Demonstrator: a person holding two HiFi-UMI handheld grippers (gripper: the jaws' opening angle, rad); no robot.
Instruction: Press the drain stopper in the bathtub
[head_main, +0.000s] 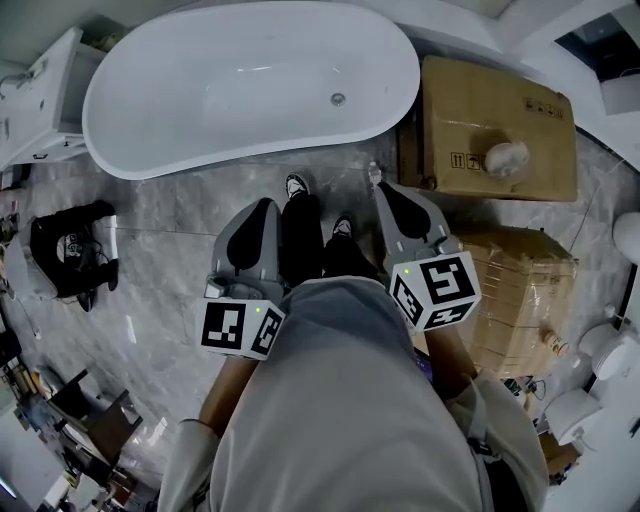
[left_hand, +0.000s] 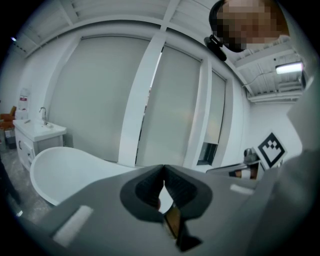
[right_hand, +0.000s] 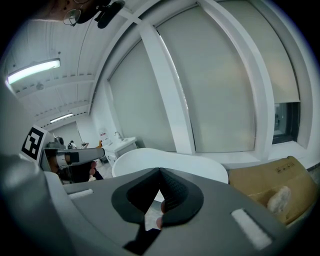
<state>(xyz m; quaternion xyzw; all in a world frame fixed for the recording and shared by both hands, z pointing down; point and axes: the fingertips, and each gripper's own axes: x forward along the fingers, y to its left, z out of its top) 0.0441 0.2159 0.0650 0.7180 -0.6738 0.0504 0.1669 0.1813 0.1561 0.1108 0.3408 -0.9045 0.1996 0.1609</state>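
Drain stopper (head_main: 338, 99): lies unpressed in bathtub (head_main: 125, 160), upper centre of frame. Left gripper (head_main: 264, 205), right gripper (head_main: 380, 188): fingers clenched, empty, well apart from it. Approach and press both left to do.

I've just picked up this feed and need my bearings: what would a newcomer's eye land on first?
The big white bathtub across the top of the head view, its small drain stopper near the right end. Then the left hand-held gripper and right hand-held gripper, both shut and empty, held over the grey floor short of the tub.
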